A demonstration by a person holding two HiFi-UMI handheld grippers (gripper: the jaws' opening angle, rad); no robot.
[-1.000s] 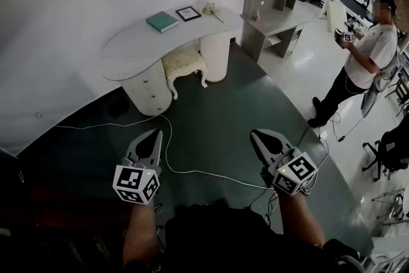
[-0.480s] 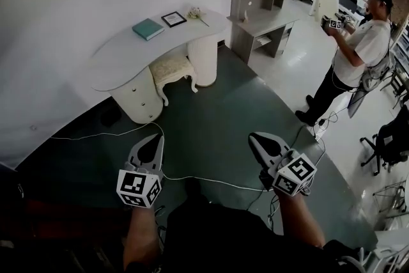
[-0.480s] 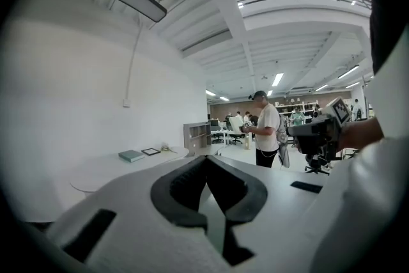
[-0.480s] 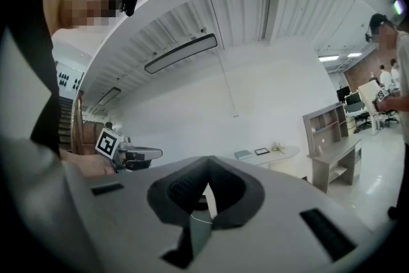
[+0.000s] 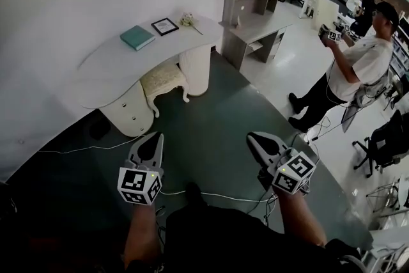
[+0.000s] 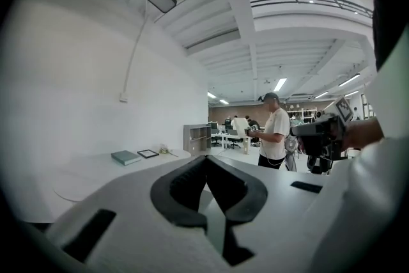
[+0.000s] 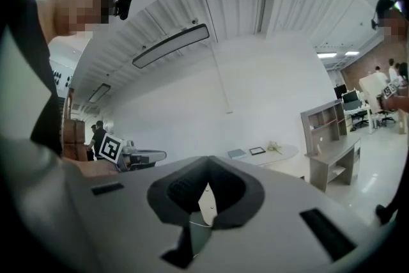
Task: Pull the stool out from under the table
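Both tongs are closed with nothing in them: the left gripper (image 5: 156, 135) and the right gripper (image 5: 251, 135) each have their jaws tip to tip, held out roughly level in front of me.

The stool (image 5: 163, 77) sits tucked into the knee gap of the white table (image 5: 102, 64), its cream seat partly under the top, well apart from both grippers. Over the last second the table and stool have slid down and left in the head view and come a little nearer, while the jaws have stayed closed. I judge I am still walking up to it. Nothing is grasped, and the jaws will need to open before I can take the seat edge or a leg.

A white cable (image 5: 217, 195) crosses the dark floor between me and the stool, so I should mind my step.

Only the head view shows the stool. In the two gripper views each gripper's own body hides it, and I see just the tabletop with the green book (image 6: 125, 157) and the picture frame (image 6: 148, 153). Those views do confirm the closed tips, and a person (image 5: 348, 70) stands off to the right.
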